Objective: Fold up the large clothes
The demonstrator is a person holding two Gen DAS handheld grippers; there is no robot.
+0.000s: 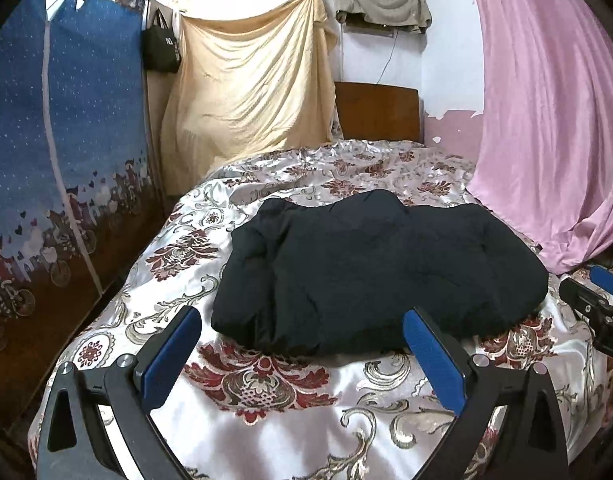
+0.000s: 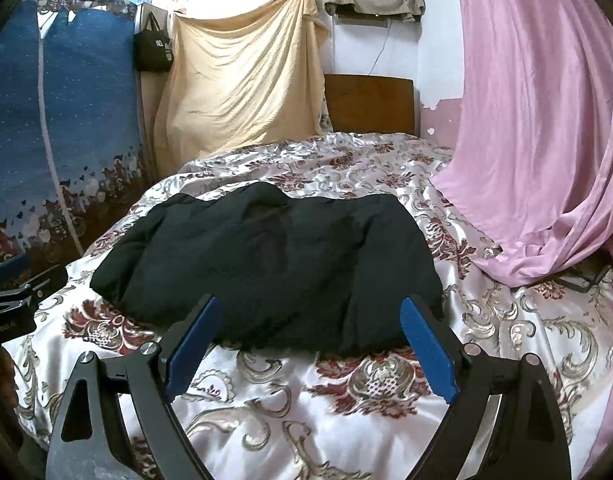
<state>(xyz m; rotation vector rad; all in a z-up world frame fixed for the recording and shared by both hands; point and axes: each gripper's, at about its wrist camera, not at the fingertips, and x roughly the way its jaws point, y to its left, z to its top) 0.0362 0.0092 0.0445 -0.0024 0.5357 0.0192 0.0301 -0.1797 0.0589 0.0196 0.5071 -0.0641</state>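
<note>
Both grippers, left gripper (image 1: 302,330) and right gripper (image 2: 310,318), hang spread and empty; your black padded jacket (image 1: 378,272) looks folded, so square it toward the bed's (image 1: 266,412) near edge.

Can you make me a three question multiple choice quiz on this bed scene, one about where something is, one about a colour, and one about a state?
1. Where does the dark garment lie?
A. On the patterned bedspread
B. Hung on the wall
C. On the floor

2. What colour is the curtain beside the bed?
A. Green
B. Pink
C. Grey

3. How is the left tool?
A. Shut on the garment
B. Open and empty
C. Shut on the curtain

Answers: 1 A, the garment rests in a bundle on the floral cover; 2 B, the drape is plainly pink; 3 B, its blue fingers stand wide apart with nothing between them.
</note>
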